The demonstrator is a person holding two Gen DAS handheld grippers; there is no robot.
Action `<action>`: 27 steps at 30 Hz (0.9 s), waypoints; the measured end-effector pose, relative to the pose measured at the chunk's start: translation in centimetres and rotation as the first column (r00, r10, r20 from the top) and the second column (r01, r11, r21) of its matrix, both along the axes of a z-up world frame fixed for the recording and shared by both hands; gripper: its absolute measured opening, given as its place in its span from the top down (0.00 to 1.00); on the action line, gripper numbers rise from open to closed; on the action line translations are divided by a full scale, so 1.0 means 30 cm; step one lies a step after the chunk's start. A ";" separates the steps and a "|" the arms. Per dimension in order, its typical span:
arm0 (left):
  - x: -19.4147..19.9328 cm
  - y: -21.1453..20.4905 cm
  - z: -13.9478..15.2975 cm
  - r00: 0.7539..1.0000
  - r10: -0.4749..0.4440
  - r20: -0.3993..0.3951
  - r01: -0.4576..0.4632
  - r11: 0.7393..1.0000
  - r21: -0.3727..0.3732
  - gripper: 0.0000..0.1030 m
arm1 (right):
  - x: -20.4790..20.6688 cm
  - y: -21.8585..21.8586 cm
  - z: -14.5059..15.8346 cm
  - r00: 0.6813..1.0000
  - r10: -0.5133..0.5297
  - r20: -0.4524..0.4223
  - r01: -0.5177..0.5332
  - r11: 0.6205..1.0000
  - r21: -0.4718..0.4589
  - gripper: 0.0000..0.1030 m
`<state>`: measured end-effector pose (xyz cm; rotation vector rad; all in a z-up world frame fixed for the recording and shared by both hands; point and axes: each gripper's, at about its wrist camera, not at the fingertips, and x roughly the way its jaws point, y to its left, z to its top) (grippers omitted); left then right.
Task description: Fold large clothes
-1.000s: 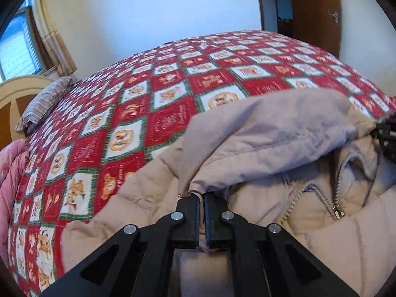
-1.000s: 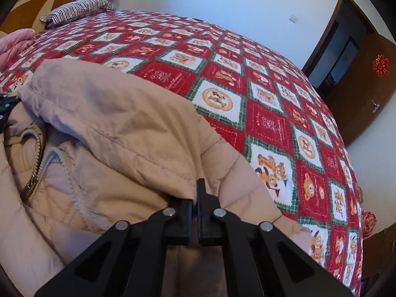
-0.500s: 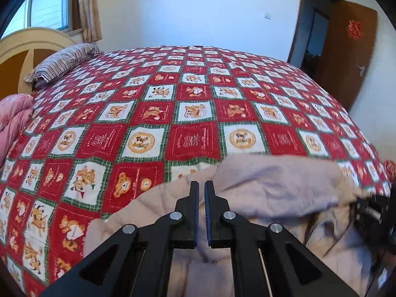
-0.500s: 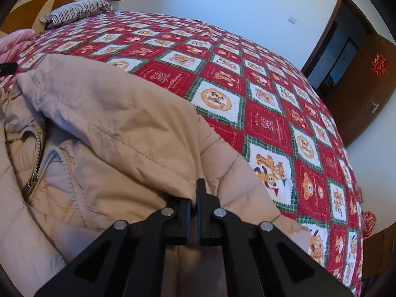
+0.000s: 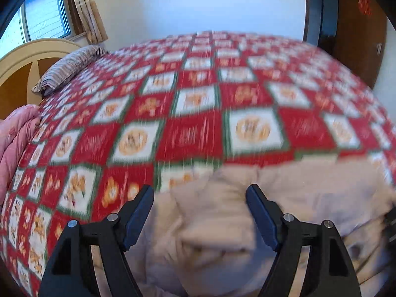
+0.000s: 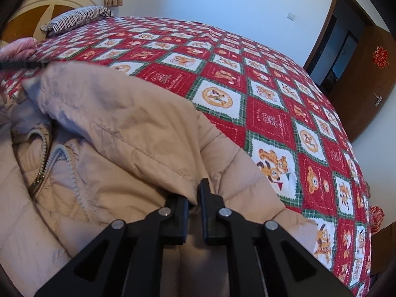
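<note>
Your right gripper (image 6: 195,198) was clamped on the puffer jacket's hood (image 6: 118,113) to anchor the fold, while your left gripper (image 5: 199,198) hung with fingers apart above it.

A red, white and green patchwork quilt (image 6: 267,94) with bear prints covers the bed in front of me. At its head lies a striped pillow (image 6: 76,18), leaning against a cream and brown headboard (image 5: 22,74). A pink blanket (image 5: 14,143) is bunched at the bed's left edge, near the pillow. Behind the headboard I see a window (image 5: 42,22) with a beige curtain (image 5: 89,12) beside it. On the far right stands an open brown door (image 6: 368,74) with a red ornament (image 6: 381,57) and a metal handle (image 6: 377,99). A white wall (image 6: 222,5) carries a small switch (image 6: 291,15).
</note>
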<state>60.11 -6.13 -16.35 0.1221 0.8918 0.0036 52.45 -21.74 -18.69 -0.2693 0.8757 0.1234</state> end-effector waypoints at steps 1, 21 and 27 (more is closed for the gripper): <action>-0.015 0.003 -0.024 1.000 -0.004 -0.011 0.004 1.000 -0.010 0.24 | -0.005 -0.006 0.008 1.000 -0.001 0.001 0.001 1.000 0.007 0.85; 0.028 -0.004 -0.061 1.000 0.005 0.006 -0.005 0.996 -0.086 0.24 | 0.189 0.102 0.084 0.993 -0.116 -0.019 0.116 0.944 0.307 0.59; 0.020 0.000 -0.097 1.000 0.011 0.008 -0.010 0.995 -0.102 0.18 | 0.161 0.097 -0.005 0.993 -0.107 -0.048 0.116 0.951 0.286 0.60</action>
